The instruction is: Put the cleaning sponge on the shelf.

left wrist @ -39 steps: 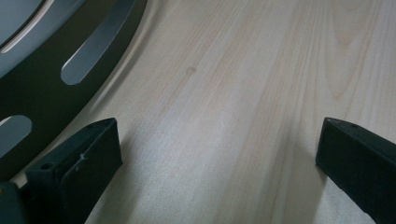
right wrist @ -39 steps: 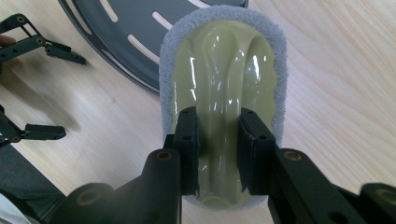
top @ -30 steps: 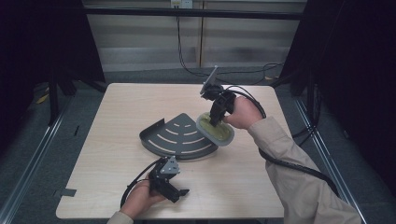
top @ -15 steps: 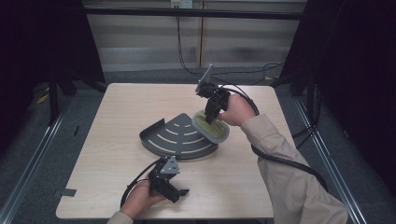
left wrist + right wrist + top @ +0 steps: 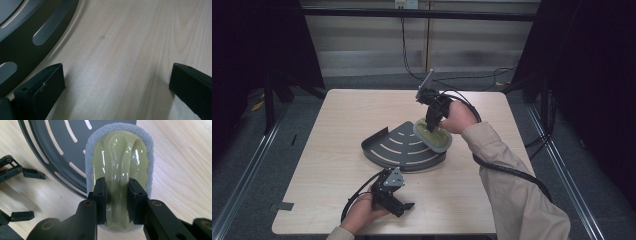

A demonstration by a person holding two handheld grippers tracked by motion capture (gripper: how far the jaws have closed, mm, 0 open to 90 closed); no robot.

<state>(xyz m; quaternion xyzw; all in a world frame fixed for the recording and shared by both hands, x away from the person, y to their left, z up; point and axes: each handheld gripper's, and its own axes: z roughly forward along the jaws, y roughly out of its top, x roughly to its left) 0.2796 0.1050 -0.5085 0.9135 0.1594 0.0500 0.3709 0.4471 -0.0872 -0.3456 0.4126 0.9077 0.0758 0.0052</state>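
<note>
A dark grey quarter-round slotted tray (image 5: 392,150) lies at the table's middle. My right gripper (image 5: 432,124) is shut on the olive-green handle of a scrubbing pad (image 5: 435,138), whose grey foam rim rests tilted on the tray's right edge. In the right gripper view the jaws clamp the handle's ridge (image 5: 116,192); the pad (image 5: 120,157) overlaps the tray (image 5: 50,152). My left gripper (image 5: 404,206) rests open on the wood near the front edge, just in front of the tray. Its view shows the left gripper (image 5: 117,77) holding nothing, with the tray's rim (image 5: 25,50) at the left.
The light wooden table (image 5: 337,120) has bare wood left of and behind the tray. Black cables (image 5: 507,172) trail from the right gripper across the table's right side. Dark frame rails and floor surround the table. The left gripper (image 5: 38,195) also appears in the right gripper view.
My right gripper has carried the scrubbing pad a little to the left, further over the tray's right edge. The left gripper has stayed put.
</note>
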